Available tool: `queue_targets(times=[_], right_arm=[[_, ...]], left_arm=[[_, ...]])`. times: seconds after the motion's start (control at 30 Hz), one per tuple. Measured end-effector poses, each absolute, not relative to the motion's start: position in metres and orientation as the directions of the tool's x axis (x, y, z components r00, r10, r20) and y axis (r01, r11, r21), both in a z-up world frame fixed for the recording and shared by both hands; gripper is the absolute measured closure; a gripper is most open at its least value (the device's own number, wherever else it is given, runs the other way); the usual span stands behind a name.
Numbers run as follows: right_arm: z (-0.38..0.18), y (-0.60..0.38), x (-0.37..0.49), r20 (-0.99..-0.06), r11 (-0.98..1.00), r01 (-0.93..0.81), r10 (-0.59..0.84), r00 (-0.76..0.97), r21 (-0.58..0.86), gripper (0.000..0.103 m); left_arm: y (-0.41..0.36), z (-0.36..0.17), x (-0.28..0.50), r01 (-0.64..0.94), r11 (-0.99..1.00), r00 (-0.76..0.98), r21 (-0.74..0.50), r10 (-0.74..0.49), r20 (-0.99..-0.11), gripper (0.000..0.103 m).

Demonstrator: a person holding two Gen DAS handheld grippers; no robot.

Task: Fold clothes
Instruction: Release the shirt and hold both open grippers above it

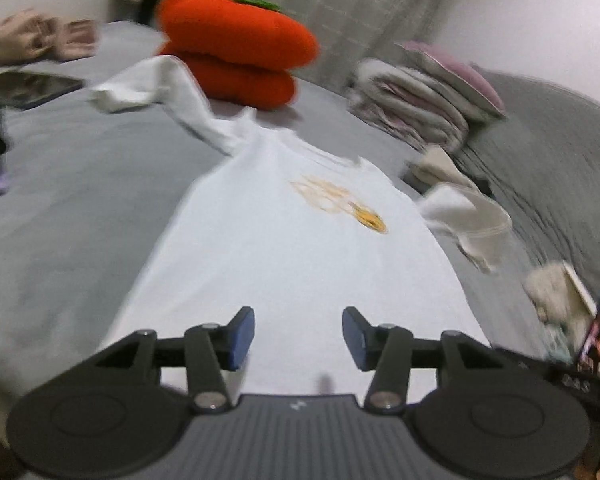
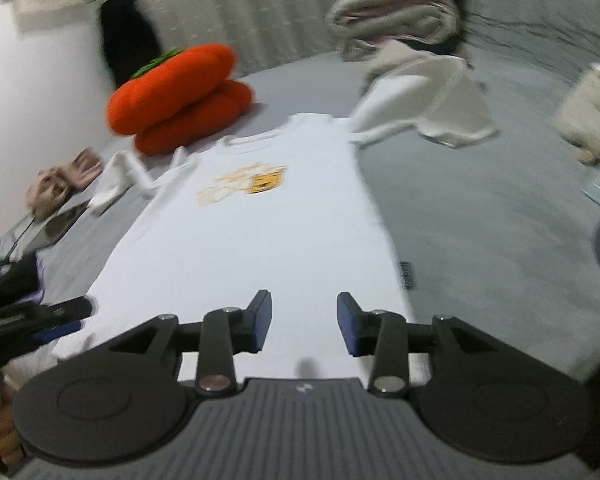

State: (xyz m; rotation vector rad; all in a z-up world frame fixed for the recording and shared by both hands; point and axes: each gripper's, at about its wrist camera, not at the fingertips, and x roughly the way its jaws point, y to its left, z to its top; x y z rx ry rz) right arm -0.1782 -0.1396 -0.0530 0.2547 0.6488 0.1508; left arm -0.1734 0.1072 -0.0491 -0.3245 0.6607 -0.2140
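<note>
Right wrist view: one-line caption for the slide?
Open right gripper above the hem of a white T-shirt spread flat on a grey bed, orange plush pumpkin behind.

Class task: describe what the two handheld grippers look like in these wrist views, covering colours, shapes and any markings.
Both match. The left gripper and right gripper each have two black linkage arms with silver pivot pins, ending in flat blue pads. Behind sit two round black discs and a grey ribbed body with a small white mark. No cables or sleeves show.
</note>
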Motion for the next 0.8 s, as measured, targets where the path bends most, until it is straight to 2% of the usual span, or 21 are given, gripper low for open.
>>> queue_targets(times=[0.2,0.37,0.53,0.8], right_arm=[[-0.065,-0.114,-0.165,-0.589,0.969,-0.110,0.224,0.777,0.223,0.062],[-0.083,-0.121,-0.162,-0.634,0.973,-0.070,0.196,0.748,0.219,0.063],[-0.084,-0.128,-0.171,-0.640,0.969,-0.072,0.211,0.738,0.236,0.063],[-0.080,-0.137,-0.183,-0.647,0.958,-0.071,0.240,0.724,0.276,0.063]], left_arm=[[0.078,-0.066,-0.165,0.184,0.928,0.723,-0.325,-0.352,-0.595,0.052],[0.064,-0.071,-0.166,0.218,0.944,0.712,-0.249,-0.328,-0.620,0.047],[0.061,-0.071,-0.180,0.258,0.948,0.701,-0.188,-0.318,-0.638,0.047],[0.076,-0.067,-0.186,0.247,0.928,0.666,-0.279,-0.372,-0.646,0.046]])
